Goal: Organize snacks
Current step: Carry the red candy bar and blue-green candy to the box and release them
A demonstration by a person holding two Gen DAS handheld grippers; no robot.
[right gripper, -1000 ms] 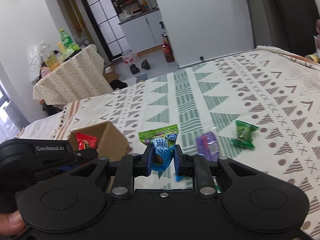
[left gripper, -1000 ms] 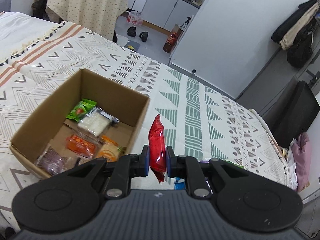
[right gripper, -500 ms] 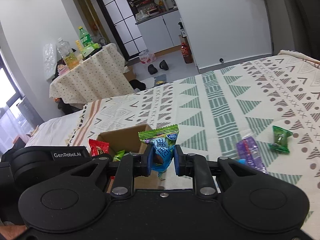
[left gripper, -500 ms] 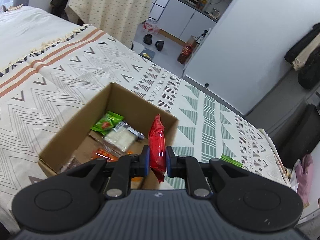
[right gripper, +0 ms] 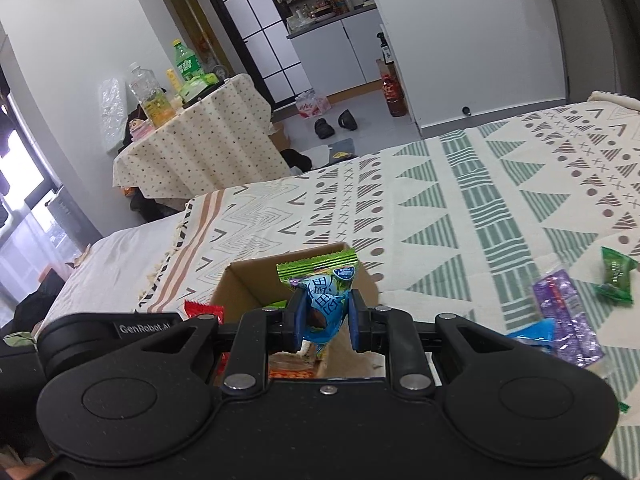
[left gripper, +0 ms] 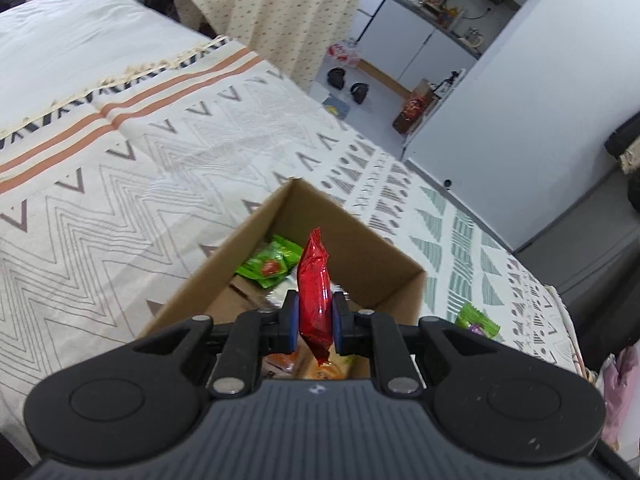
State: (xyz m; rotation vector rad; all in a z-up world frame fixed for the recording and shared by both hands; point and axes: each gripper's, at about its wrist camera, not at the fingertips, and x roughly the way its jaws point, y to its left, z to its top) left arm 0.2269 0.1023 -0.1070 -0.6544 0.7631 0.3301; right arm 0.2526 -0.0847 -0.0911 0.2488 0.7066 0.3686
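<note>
Both grippers hang over the open cardboard box, the left gripper clamped on a red packet, the right gripper on a blue-green packet, seemingly ready to release inside.

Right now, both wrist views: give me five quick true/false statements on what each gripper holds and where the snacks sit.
1. The left gripper is shut on a red snack packet. True.
2. The cardboard box is empty. False: a green packet and other snacks lie in it.
3. The right gripper has its jaws open, holding nothing. False: they clamp a blue and green snack packet.
4. A purple packet and a green candy lie on the patterned blanket, outside the box. True.
5. The red snack packet lies flat on the blanket. False: it stands upright between the jaws, over the box.
</note>
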